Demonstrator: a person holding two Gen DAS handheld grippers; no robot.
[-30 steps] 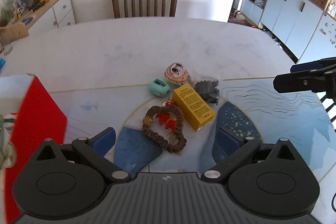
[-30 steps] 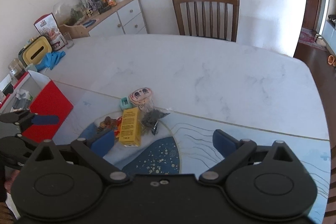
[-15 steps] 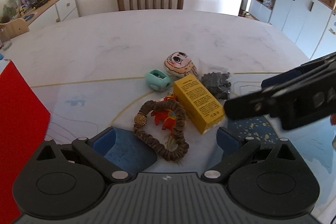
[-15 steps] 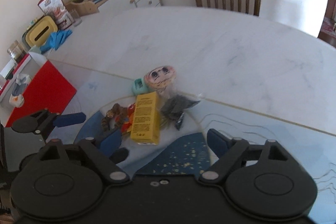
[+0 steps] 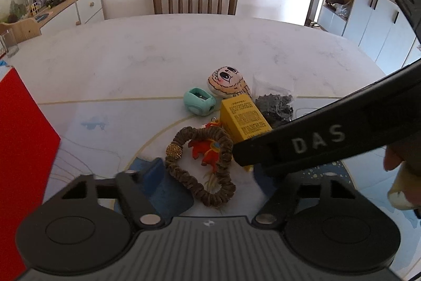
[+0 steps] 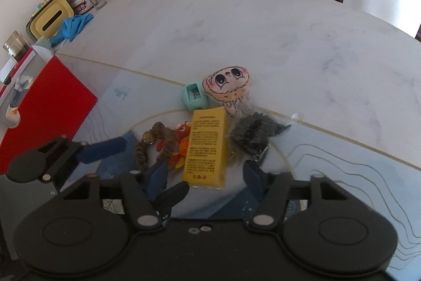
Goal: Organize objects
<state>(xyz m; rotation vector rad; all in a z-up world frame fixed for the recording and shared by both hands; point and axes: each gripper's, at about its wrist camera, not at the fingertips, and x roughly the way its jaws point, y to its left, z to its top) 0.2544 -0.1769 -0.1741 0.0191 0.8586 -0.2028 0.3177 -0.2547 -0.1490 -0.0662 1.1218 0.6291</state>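
Right wrist view, one entry. My right gripper (image 6: 205, 175) has come down over the yellow box (image 6: 206, 146); its jaws have just been closing and now straddle the box's near end, pads not yet pressing. My left gripper (image 5: 208, 175), jaws also just narrowed, brackets the brown scrunchie (image 5: 202, 165) left of the box, holding nothing. Both pickups look imminent. Beyond the box: teal sharpener (image 6: 194, 96), plush face (image 6: 227, 86), dark bag (image 6: 250, 136). Far left of it: red bin (image 6: 47, 109), presumably the destination. Hidden: the left gripper's right finger, behind my other tool.
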